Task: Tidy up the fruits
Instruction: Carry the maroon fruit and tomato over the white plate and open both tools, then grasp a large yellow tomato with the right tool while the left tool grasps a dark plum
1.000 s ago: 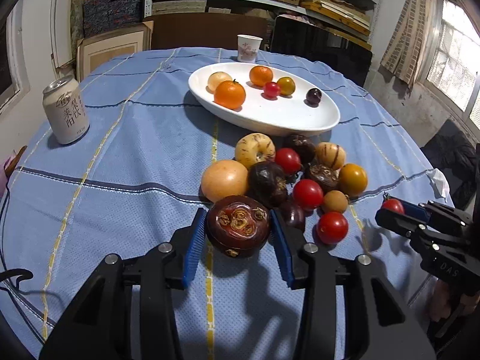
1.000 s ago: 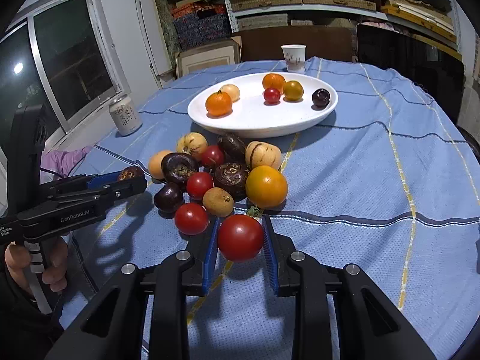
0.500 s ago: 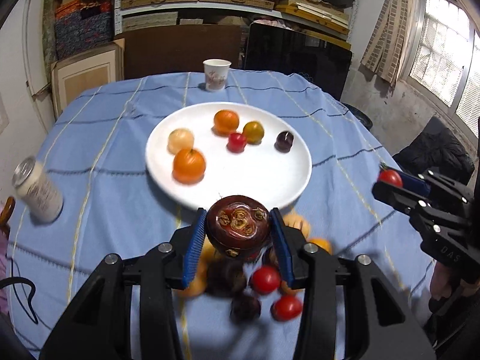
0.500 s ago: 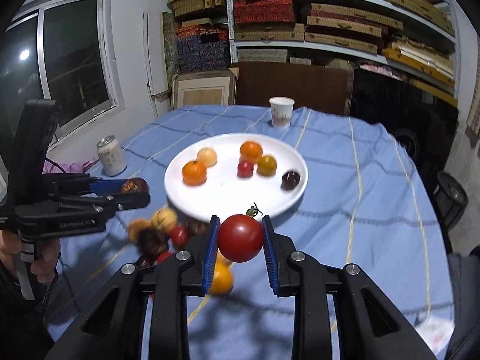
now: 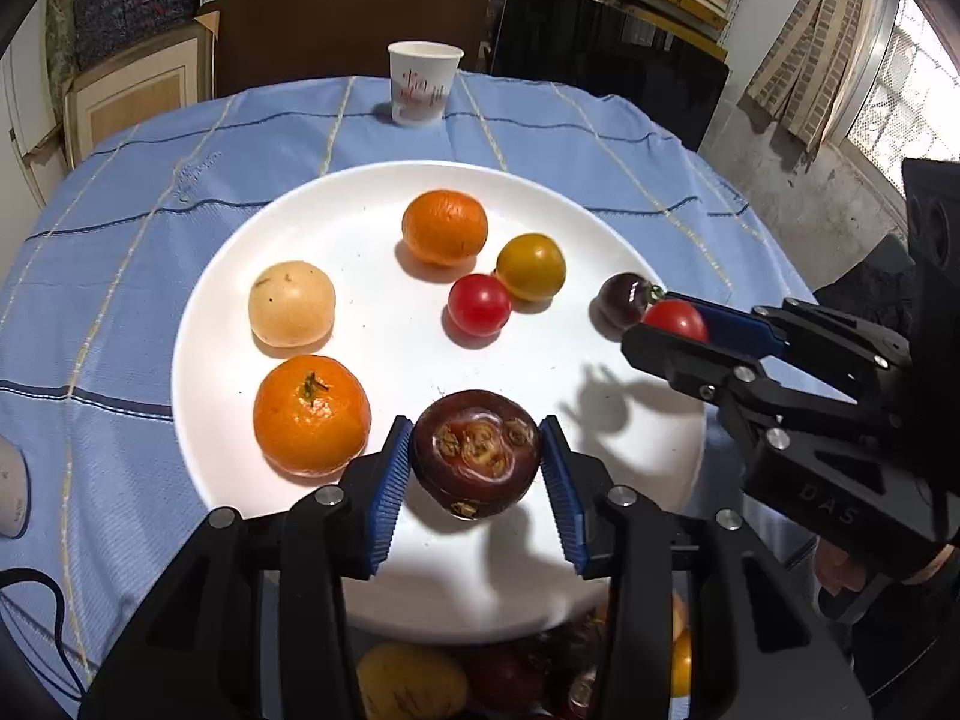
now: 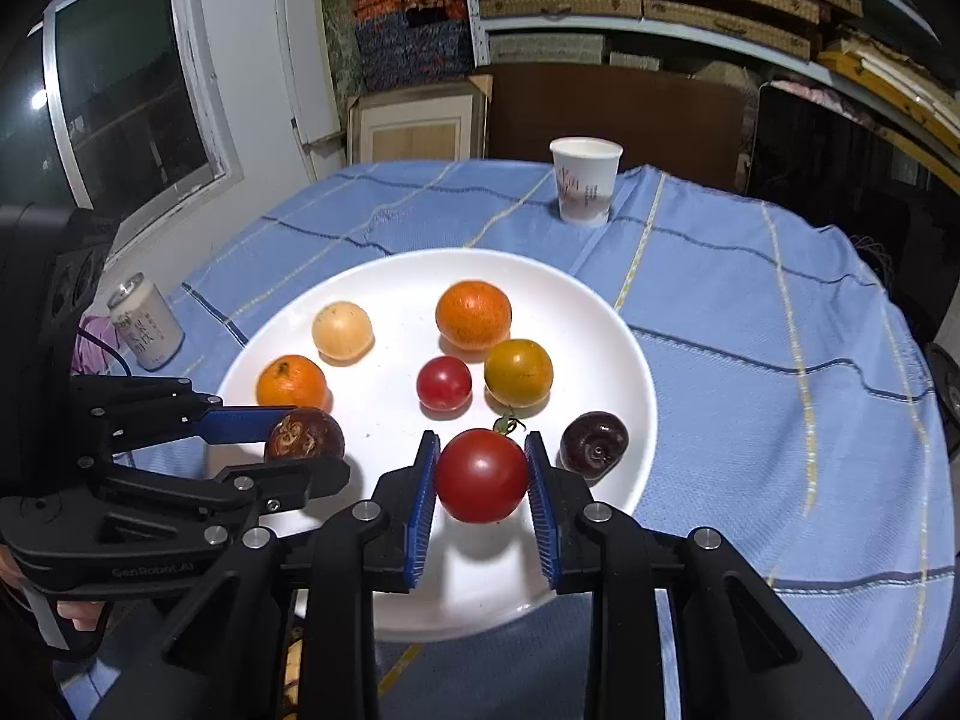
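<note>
My left claw [image 5: 477, 468] is clamped on a mangosteen [image 5: 477, 453] – right claw [image 6: 480, 477] grips a tomato [image 6: 481, 474]. Both hang over the plate [image 5: 372, 324].

Both hands carry their fruit away from the pile on the blue cloth and out over the white plate [image 5: 204, 324]. The left gripper [image 5: 477, 468] now holds its dark brown mangosteen [image 5: 477, 453] above the plate's near edge, and the right gripper [image 6: 480, 480] holds its red tomato [image 6: 480, 474] above the near right part, beside the dark plum [image 6: 594, 441].
</note>
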### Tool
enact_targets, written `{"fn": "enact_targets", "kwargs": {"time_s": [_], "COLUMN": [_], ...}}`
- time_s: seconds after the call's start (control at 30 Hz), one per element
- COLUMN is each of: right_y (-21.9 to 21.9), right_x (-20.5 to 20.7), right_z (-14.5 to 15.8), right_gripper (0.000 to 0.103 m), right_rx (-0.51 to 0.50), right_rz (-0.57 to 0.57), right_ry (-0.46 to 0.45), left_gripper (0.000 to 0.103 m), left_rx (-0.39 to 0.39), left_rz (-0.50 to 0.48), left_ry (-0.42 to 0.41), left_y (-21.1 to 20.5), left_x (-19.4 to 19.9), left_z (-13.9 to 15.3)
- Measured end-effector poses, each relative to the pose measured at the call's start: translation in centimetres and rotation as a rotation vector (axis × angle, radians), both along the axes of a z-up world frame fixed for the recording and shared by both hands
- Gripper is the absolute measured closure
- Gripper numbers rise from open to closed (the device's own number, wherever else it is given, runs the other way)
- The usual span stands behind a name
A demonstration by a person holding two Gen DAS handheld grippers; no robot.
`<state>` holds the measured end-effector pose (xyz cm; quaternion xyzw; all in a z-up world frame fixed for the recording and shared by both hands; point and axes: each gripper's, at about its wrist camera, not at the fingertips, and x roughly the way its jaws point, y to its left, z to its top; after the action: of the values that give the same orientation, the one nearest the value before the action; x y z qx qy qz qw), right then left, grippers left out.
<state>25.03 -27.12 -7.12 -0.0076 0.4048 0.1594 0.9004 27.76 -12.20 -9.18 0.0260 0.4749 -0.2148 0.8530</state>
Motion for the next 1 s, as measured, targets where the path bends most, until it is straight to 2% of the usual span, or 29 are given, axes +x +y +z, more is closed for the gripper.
{"fn": "enact_targets", "kwargs": {"time_s": [0.03, 0.07, 0.1, 0.13, 0.33, 0.5, 0.77, 0.9, 1.0], "right_y": [0.1, 0.1, 0.1, 0.0, -0.2, -0.6, 2.1, 3.2, 3.2], "right_x": [0.3, 0.5, 0.6, 0.5, -1.6, -6.6, -16.2, -18.7, -18.5], "right_z": [-0.4, -0.7, -0.9, -0.9, 0.8, 1.9, -0.1, -1.2, -1.8], "right_gripper": [0.074, 0.069, 0.062, 0.060, 0.059, 0.059, 0.056, 0.054, 0.053], "right_rx": [-0.002, -0.003, -0.001, -0.003, 0.024, 0.068, 0.064, 0.007, -0.036], "right_rz": [0.001, 0.002, 0.002, -0.006, -0.014, -0.003, 0.022, -0.019, -0.094], "right_ry": [0.007, 0.011, 0.008, -0.001, -0.045, -0.049, -0.001, -0.027, -0.028], "left_gripper": [0.058, 0.049, 0.046, 0.042, 0.041, 0.034, 0.030, 0.025, 0.025], "left_rx": [0.002, 0.004, 0.008, 0.009, -0.021, -0.035, -0.002, -0.035, -0.025], "left_rz": [-0.006, -0.010, -0.005, -0.001, 0.021, 0.041, 0.004, -0.015, -0.032], "left_ry": [-0.003, -0.010, -0.027, -0.039, -0.100, -0.115, -0.132, -0.155, -0.181], "left_y": [-0.1, -0.1, -0.1, 0.0, 2.1, 5.1, 8.7, 10.0, 10.0], "left_x": [0.0, 0.0, -0.1, -0.3, -2.9, -7.1, -15.0, -17.6, -18.6], "left_z": [-0.1, -0.2, 0.0, 0.1, 2.5, 3.4, 1.7, 0.7, -0.3]}}
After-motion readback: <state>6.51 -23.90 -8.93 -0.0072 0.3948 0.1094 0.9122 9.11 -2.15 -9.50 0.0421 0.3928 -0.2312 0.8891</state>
